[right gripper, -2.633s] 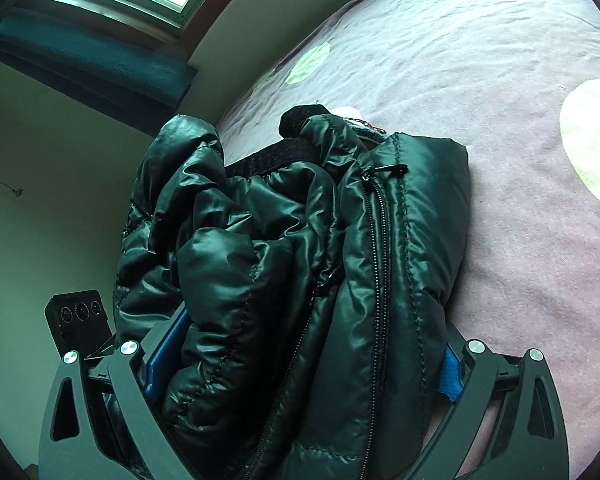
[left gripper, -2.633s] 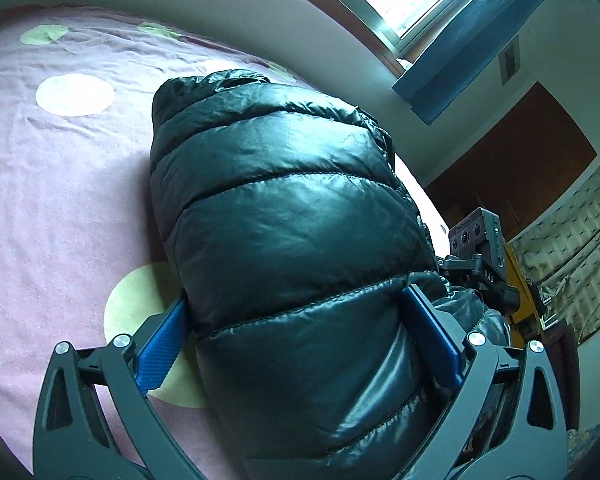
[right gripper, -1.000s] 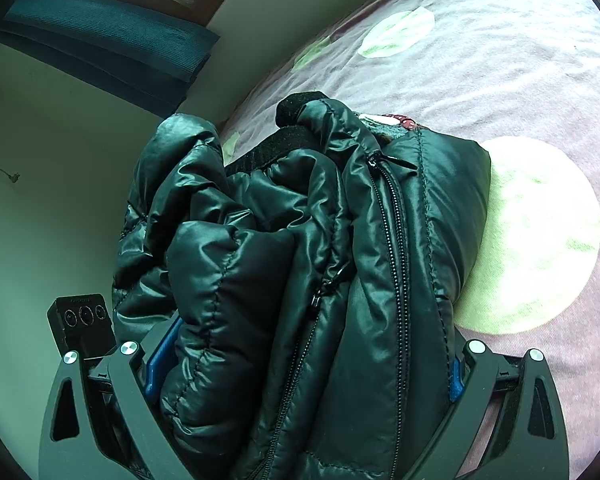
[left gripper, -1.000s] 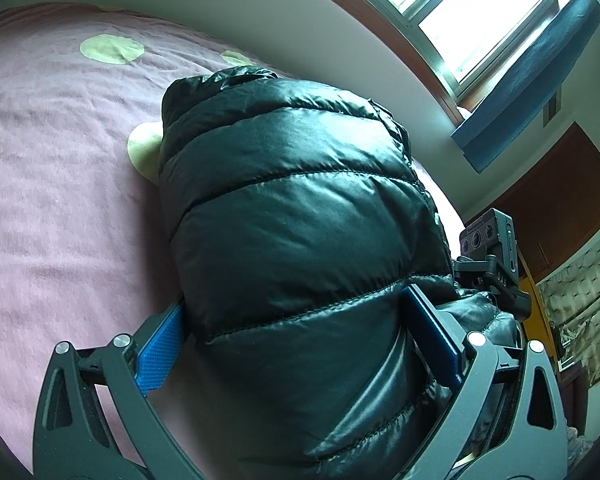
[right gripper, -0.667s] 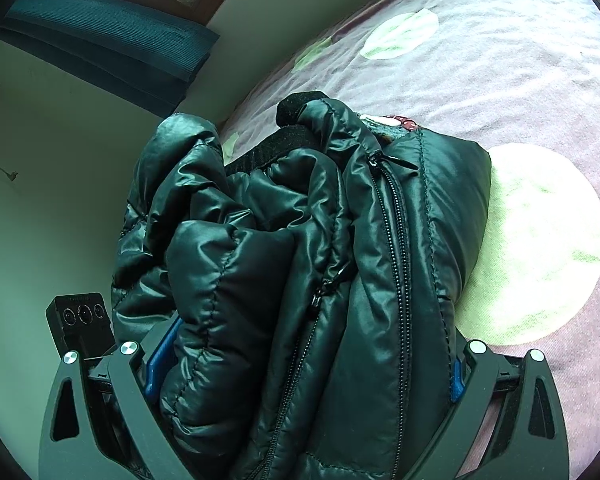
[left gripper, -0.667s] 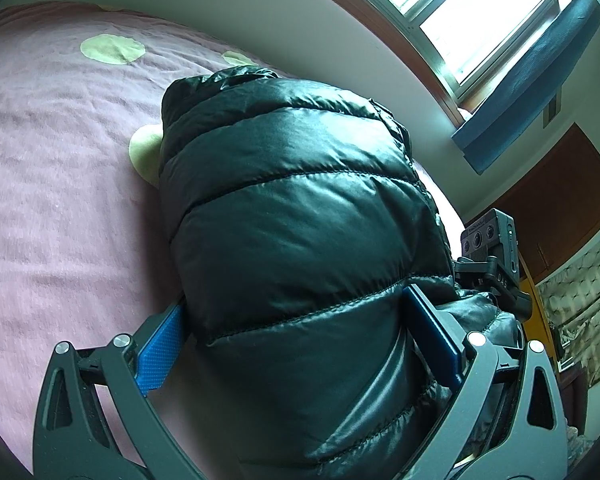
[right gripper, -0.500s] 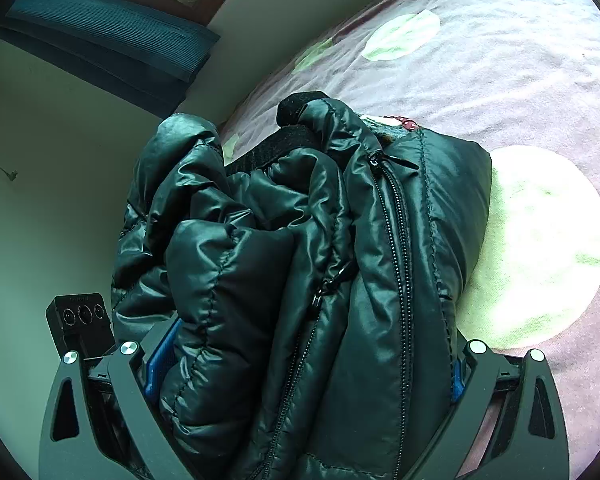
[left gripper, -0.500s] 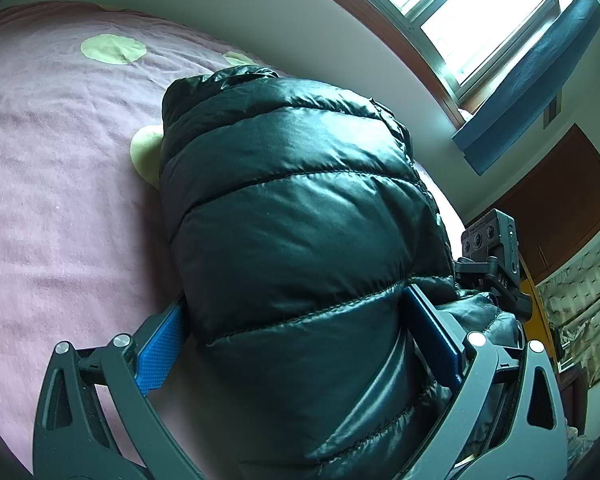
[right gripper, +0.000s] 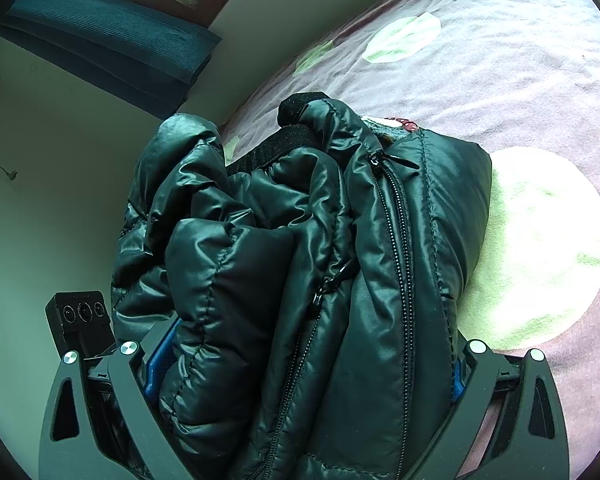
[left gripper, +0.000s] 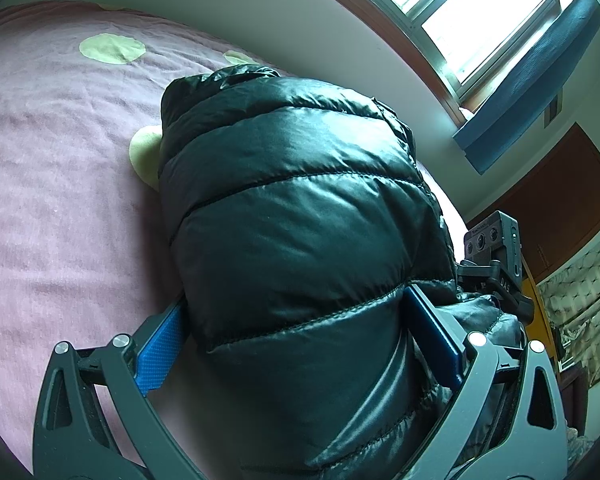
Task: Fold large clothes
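Note:
A dark, shiny quilted puffer jacket [left gripper: 292, 216] is folded into a thick bundle and held over a pink bedspread [left gripper: 52, 184]. My left gripper [left gripper: 296, 328] is shut on one end of the bundle, its blue pads pressing either side. My right gripper [right gripper: 300, 356] is shut on the other end, where the zipper [right gripper: 400, 240] and crumpled folds [right gripper: 236, 240] show. The right gripper's camera block [left gripper: 494, 240] shows at the bundle's right in the left wrist view. The left gripper's camera block [right gripper: 80, 316] shows at lower left in the right wrist view.
The bedspread carries pale green dots [right gripper: 540, 248]. A window [left gripper: 480, 12] with a blue curtain [left gripper: 536, 92] is above the bed's far side. A brown wardrobe [left gripper: 556, 200] stands to the right. A white wall [right gripper: 40, 168] lies left in the right wrist view.
Over 2.6 s the held bundle has moved across the bed, so different green dots lie under it. In the last second almost nothing has moved. Both grips are unchanged.

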Motion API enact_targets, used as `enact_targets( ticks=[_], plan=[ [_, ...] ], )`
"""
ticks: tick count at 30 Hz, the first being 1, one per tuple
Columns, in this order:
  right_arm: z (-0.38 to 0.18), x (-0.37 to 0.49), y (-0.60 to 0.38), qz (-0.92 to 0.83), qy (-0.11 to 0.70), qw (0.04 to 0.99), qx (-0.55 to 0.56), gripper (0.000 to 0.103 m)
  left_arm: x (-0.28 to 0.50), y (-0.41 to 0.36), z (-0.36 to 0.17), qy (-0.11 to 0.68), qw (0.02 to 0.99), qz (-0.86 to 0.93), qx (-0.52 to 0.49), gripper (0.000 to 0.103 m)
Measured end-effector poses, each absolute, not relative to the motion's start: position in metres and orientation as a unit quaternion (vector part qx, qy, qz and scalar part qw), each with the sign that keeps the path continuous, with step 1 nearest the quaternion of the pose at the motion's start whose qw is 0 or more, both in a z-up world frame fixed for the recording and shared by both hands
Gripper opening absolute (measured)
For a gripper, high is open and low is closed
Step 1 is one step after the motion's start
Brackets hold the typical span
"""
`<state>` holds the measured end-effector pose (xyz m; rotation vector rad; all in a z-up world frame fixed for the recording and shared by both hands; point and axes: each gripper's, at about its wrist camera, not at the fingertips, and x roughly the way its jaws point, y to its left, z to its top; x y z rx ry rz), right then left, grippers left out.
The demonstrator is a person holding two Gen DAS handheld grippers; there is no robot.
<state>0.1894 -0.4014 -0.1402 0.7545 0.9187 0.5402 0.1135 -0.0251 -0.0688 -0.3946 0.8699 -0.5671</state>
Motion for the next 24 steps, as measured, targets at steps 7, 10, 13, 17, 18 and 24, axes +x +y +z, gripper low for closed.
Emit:
enact_targets(
  ticks=[7,10,13,17,18,24],
  plan=[
    [-0.140,0.190,-0.400,0.246,0.427,0.796,0.352,0.098,0.126,-0.028,-0.069,0.421,0.847,-0.271,-0.178,0.101],
    [-0.140,0.189,-0.400,0.248,0.426,0.796,0.351,0.098,0.127,-0.028,-0.069,0.420,0.848,-0.271,-0.177,0.101],
    [-0.139,0.189,-0.400,0.248,0.425,0.796,0.351,0.098,0.127,-0.028,-0.069,0.419,0.849,-0.269,-0.176,0.101],
    [-0.140,0.186,-0.402,0.251,0.421,0.797,0.353,0.098,0.124,-0.029,-0.068,0.418,0.853,-0.264,-0.171,0.101],
    [-0.140,0.187,-0.402,0.251,0.420,0.798,0.353,0.097,0.123,-0.029,-0.067,0.417,0.853,-0.261,-0.171,0.101],
    [-0.141,0.181,-0.407,0.251,0.415,0.800,0.352,0.097,0.114,-0.030,-0.064,0.413,0.860,-0.246,-0.169,0.101]
  ],
)
